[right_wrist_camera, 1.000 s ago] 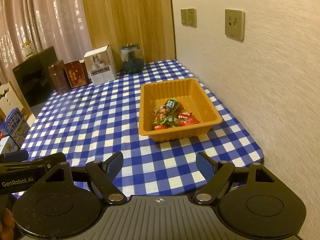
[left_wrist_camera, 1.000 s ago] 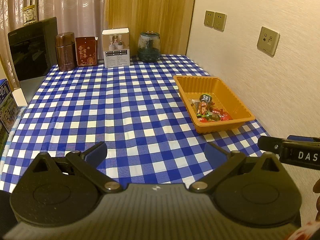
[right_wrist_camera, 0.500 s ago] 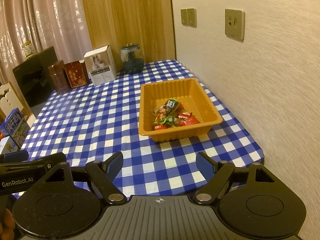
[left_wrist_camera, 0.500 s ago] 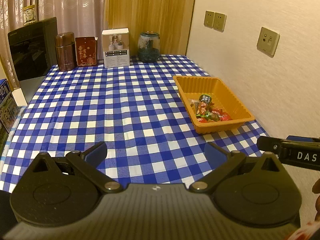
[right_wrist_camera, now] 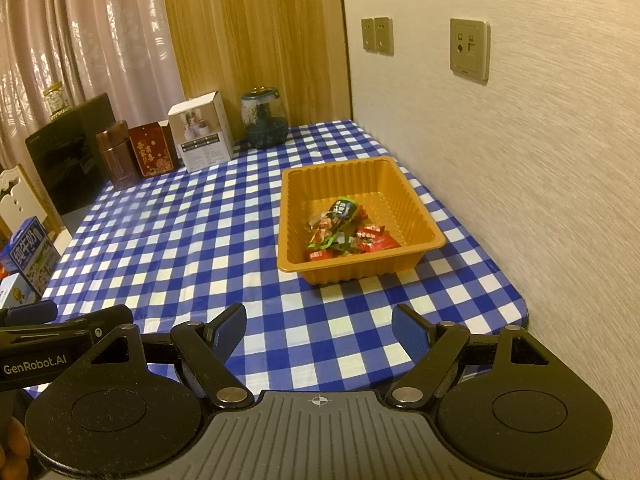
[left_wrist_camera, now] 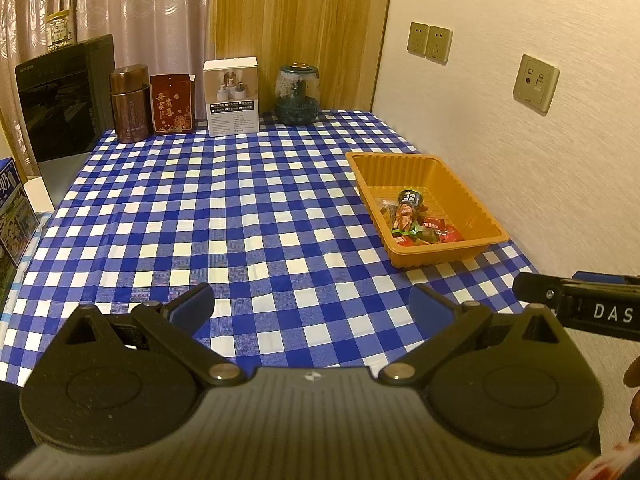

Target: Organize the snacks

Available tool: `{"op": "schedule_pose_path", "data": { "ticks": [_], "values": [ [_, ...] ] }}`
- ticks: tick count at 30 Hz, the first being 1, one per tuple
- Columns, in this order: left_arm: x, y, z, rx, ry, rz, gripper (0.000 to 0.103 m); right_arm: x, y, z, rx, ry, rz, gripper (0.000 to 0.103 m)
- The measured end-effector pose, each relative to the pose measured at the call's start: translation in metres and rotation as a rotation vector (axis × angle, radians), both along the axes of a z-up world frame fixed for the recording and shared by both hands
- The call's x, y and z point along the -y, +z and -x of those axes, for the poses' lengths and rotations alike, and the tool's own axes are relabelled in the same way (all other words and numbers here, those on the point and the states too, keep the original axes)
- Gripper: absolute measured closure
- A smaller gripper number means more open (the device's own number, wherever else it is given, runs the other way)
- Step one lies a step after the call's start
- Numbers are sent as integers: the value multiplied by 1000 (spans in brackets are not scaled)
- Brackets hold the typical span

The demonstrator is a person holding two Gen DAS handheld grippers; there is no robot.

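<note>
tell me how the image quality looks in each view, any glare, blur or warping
Left wrist view: warm dim light, sharp on the orange tray, fisheye bends the wall edge, dark corners. Right wrist view: same amber cast, wall smeared toward the rim, soft sheen on the checked tablecloth, no harsh glare.

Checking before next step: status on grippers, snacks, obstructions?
Left gripper and right gripper open, empty, above the table's near edge. Snacks piled in orange tray. Nothing between fingers and tray.

brown canister [left_wrist_camera: 129,103], red box [left_wrist_camera: 172,103], white box [left_wrist_camera: 231,96], glass jar [left_wrist_camera: 297,94]
</note>
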State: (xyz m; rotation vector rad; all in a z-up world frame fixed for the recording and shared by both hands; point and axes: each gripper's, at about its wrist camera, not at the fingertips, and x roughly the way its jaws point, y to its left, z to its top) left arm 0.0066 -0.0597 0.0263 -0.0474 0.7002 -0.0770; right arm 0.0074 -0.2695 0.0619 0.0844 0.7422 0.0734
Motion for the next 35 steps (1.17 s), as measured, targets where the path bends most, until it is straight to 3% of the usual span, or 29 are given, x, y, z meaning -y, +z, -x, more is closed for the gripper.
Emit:
{"op": "schedule_pose_path", "data": {
  "ticks": [35],
  "values": [
    [1, -1, -4, 15, 1, 0, 0, -1, -1, -1, 0, 0, 0, 24]
  ]
}}
